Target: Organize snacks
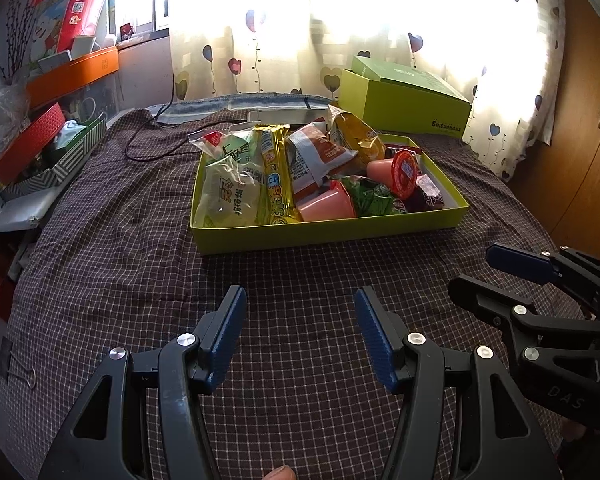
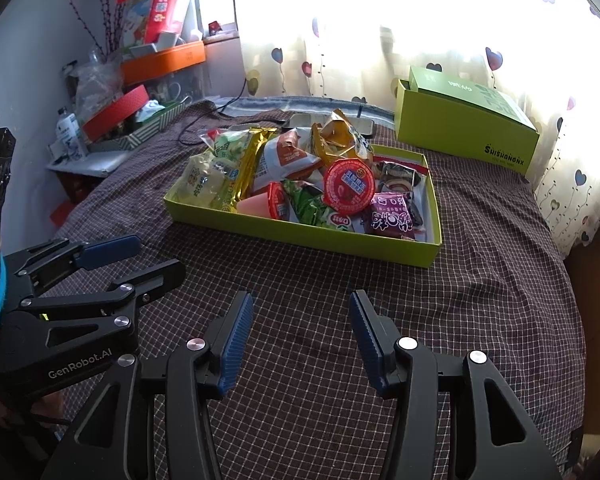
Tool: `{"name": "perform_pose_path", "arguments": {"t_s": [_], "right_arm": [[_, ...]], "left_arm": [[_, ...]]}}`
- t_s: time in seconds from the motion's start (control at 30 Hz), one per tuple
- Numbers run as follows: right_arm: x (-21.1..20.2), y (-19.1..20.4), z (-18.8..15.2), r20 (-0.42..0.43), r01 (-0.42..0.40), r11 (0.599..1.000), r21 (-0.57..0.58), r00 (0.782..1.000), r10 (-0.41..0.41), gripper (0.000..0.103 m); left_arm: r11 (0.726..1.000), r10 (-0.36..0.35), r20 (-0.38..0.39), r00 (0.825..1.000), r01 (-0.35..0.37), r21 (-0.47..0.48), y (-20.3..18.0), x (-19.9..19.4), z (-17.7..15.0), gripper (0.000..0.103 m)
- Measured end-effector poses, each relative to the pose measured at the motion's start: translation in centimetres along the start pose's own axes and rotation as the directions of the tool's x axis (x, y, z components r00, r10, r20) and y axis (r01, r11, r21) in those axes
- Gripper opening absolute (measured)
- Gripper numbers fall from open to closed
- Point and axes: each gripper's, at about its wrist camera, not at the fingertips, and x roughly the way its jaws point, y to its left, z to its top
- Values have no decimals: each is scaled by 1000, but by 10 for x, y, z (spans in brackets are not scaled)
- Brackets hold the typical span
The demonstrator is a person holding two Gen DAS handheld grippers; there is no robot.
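Snack tray (image 1: 324, 232) full, L gripper (image 1: 300, 336) & R gripper (image 2: 300, 336) jaws apart, empty

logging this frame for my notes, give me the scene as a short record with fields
surface: checked cloth
snack tray: shallow lime-green tray on the cloth, piled with packets
tray contents: pale green bag, gold wrapper, two pink jelly cups, one with red lid, purple packet
second box: lime-green box behind the tray, near the curtain
left gripper: fingers open, holding nothing, short of the tray
right gripper: fingers open, holding nothing, short of the tray
clutter: red and orange boxes at far left
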Motion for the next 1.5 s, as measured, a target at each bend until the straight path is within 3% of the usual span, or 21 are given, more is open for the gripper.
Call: {"name": "perform_pose_path", "arguments": {"t_s": [1.5], "right_arm": [[5,1,0,-16,-6,1000,-3,1000,6,50]], "left_arm": [[1000,16,-26,1000,-16,22,-7,7,-1,58]]}}
